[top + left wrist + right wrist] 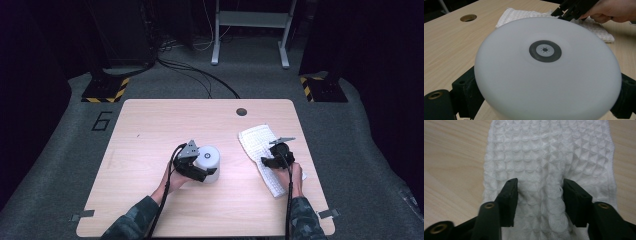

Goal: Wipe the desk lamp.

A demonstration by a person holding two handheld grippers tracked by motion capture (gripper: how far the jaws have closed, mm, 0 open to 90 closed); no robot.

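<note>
A white round cylinder [210, 156] with a dark ring at the centre of its top [545, 50] stands near the middle of the wooden table [150, 125]. My left gripper [206, 165] is shut on it, one black jaw on each side of its wall. A white waffle-weave cloth [255, 140] lies flat to the right. My right gripper [276, 159] points down onto the cloth [549, 152]. Its fingertips [539, 195] rest on the fabric, and a puckered ridge of cloth is bunched between the pads. The left gripper view shows that gripper [564, 15] over the cloth [524, 13].
A round cable hole [241, 111] sits in the table's far edge, above the cloth. Bare wood lies left of the cylinder and along the front edge. Beyond the table, cables [200, 75] run across grey carpet toward a metal stand [250, 30].
</note>
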